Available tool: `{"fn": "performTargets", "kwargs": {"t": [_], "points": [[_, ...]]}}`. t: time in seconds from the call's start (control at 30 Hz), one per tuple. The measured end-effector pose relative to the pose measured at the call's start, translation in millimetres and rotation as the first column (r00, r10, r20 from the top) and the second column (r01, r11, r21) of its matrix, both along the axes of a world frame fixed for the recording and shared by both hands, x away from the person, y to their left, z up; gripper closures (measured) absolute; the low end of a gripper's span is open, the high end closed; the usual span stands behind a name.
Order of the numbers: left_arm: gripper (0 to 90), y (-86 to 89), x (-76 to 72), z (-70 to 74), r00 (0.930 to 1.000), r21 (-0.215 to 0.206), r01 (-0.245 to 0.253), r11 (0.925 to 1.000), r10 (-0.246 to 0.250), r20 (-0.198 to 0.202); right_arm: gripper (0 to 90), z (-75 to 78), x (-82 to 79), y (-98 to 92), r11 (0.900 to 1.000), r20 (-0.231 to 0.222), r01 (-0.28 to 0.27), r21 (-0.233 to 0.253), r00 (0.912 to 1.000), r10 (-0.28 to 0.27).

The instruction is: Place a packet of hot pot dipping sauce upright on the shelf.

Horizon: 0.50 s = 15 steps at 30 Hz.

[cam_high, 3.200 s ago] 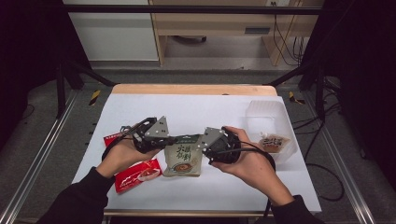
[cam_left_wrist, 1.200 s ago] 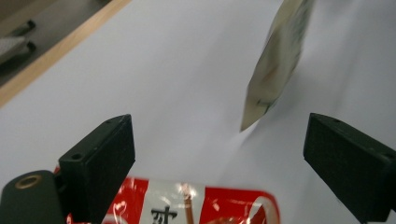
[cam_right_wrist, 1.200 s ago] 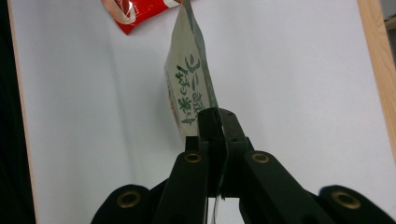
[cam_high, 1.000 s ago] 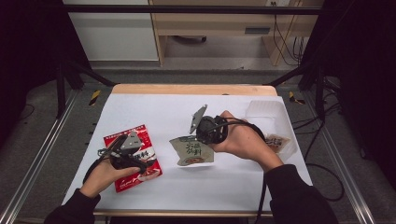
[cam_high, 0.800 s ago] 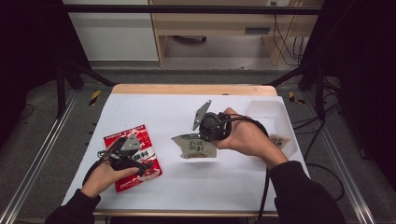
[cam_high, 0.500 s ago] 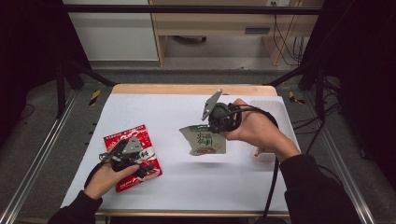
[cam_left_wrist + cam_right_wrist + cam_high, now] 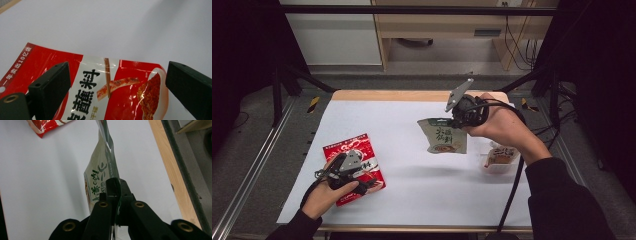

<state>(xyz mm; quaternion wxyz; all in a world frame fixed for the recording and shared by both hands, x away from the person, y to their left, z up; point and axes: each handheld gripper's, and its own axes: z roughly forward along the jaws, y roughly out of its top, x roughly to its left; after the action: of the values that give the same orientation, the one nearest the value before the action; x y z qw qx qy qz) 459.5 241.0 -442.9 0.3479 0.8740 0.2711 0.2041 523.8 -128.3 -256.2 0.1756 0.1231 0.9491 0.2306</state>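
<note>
Jaws of the raised right gripper (image 7: 460, 119) clamp the green packet (image 7: 442, 136); left gripper (image 7: 117, 82) gapes over the red packet (image 7: 105, 90).

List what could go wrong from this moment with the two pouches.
The right gripper pinches only the top edge of the green pouch, which hangs above the table; it could slip or swing. The left gripper is open over the red pouch, which lies flat; closing there may just skid on the glossy film.

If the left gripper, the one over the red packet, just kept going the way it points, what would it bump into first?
Most likely the red packet: the left gripper looks down on it with jaws open on either side. How much gap remains is hard to judge.
</note>
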Motion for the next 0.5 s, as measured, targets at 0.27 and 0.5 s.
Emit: {"fn": "performTargets", "kwargs": {"t": [0.27,0.5], "points": [[5.7,16.9,-3.1,-2.6,0.9990,-0.014,-0.044,0.9989,0.044,-0.003,90.0,9.4,9.5,-18.2,0.999,0.013,0.035,-0.012,0.9993,-0.034],[5.7,19.5,-1.4,-3.9,0.9982,-0.017,-0.061,0.9980,0.061,0.000,90.0,16.3,18.5,-37.6,0.997,0.037,0.081,0.018,0.9960,-0.081]]}}
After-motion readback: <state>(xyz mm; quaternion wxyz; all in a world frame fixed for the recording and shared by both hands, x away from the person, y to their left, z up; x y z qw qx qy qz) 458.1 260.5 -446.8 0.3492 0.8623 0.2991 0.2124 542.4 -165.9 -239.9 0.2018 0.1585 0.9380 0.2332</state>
